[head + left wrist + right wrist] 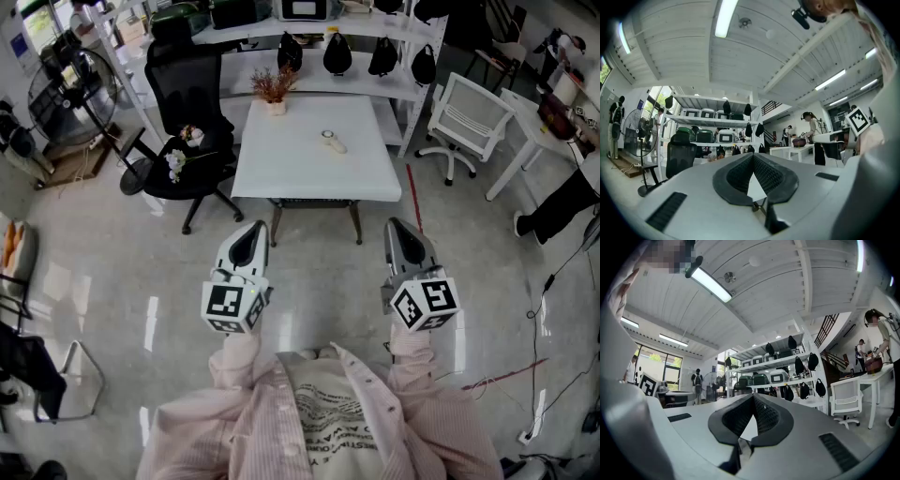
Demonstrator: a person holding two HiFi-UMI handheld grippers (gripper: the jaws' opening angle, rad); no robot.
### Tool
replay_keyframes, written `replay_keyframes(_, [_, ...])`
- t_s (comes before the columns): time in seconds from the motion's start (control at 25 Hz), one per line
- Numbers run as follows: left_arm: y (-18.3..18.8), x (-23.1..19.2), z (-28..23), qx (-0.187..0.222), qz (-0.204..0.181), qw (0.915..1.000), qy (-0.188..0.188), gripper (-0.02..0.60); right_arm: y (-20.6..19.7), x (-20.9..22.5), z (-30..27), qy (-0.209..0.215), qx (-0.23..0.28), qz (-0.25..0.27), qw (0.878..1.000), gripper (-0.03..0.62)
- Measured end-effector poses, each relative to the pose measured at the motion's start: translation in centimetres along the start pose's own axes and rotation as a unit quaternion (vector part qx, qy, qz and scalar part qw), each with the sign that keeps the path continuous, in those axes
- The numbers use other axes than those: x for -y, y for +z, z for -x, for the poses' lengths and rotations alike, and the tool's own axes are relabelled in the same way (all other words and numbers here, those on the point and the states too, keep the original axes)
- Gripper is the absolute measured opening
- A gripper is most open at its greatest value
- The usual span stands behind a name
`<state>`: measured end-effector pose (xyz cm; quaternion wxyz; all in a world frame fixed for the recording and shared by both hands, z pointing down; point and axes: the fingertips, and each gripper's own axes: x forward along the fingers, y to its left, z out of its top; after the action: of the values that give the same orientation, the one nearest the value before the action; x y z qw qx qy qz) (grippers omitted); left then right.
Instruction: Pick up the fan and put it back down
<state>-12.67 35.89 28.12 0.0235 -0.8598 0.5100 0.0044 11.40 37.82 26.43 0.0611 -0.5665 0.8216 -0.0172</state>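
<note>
Seemingly light and rigid, the small white handheld fan [333, 141] on the white tabletop [281, 164] wanted a handle grip, we judged; left tool [253, 231] and right tool [397, 229] stood closed, empty.

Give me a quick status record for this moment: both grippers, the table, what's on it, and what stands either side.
left gripper: shut, empty, level, short of the table
right gripper: shut, empty, level
table: white, ahead of both grippers
on table: small white item near the middle, likely the fan; pot of dried flowers at the far edge
left of table: black office chair; floor fan beyond it
right of table: white chair
task: nothing picked up yet
</note>
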Motion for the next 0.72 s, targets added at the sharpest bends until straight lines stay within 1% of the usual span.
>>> replay_keyframes(0.16, [-0.3, 0.3, -0.4, -0.003, 0.003, 1.0, -0.001, 0.002, -0.2, 0.6, 0.1, -0.003, -0.002, -0.003, 1.0, -0.002])
replay_keyframes(0.36, [-0.2, 0.9, -1.2, -0.003, 0.004, 1.0, -0.004, 0.002, -0.1, 1.1, 0.2, 0.005, 0.0, -0.001, 1.0, -0.002])
replay_keyframes(0.6, [-0.4, 1.6, -1.7, -0.007, 0.007, 0.9999, -0.005, 0.002, -0.7, 1.7, 0.0, 0.022, -0.001, -0.027, 0.999, 0.0])
replay_keyframes(0.72, [-0.6, 1.8, -1.9, -0.009, 0.008, 0.9999, -0.002, 0.002, -1.4, 2.3, -0.2, 0.02, -0.012, -0.028, 0.999, 0.01])
